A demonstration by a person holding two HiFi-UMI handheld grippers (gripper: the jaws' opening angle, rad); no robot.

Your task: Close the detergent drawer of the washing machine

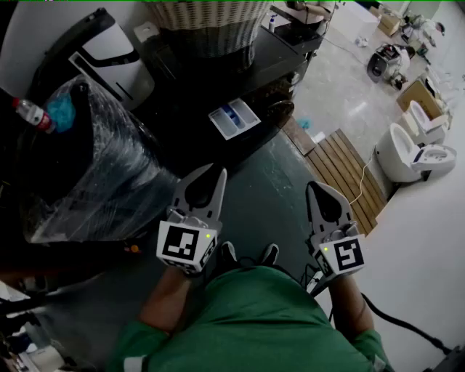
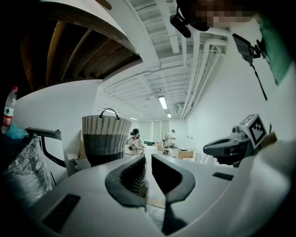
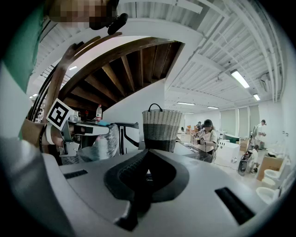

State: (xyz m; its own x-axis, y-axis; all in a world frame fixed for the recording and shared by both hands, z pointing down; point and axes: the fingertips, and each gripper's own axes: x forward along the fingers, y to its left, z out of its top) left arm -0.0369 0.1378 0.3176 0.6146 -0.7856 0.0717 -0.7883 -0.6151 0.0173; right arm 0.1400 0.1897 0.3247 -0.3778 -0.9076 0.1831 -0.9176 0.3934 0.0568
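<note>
The black washing machine [image 1: 247, 69] stands ahead of me in the head view. Its white detergent drawer [image 1: 234, 120], with a blue insert, sticks out of the front. My left gripper [image 1: 216, 174] hovers below the drawer, well short of it and pointing toward it. Its jaws [image 2: 148, 159] stand a narrow gap apart with nothing between them. My right gripper [image 1: 317, 189] hangs to the right over the floor, level with the left one. In the right gripper view its jaws [image 3: 147, 152] are shut and empty.
A woven basket [image 1: 211, 22] sits on top of the machine. A plastic-wrapped bulky object [image 1: 87, 167] with a bottle [image 1: 33, 115] on it stands at the left. Wooden slats [image 1: 341, 174] and white toilets [image 1: 414, 152] lie to the right. People work in the far room [image 2: 135, 139].
</note>
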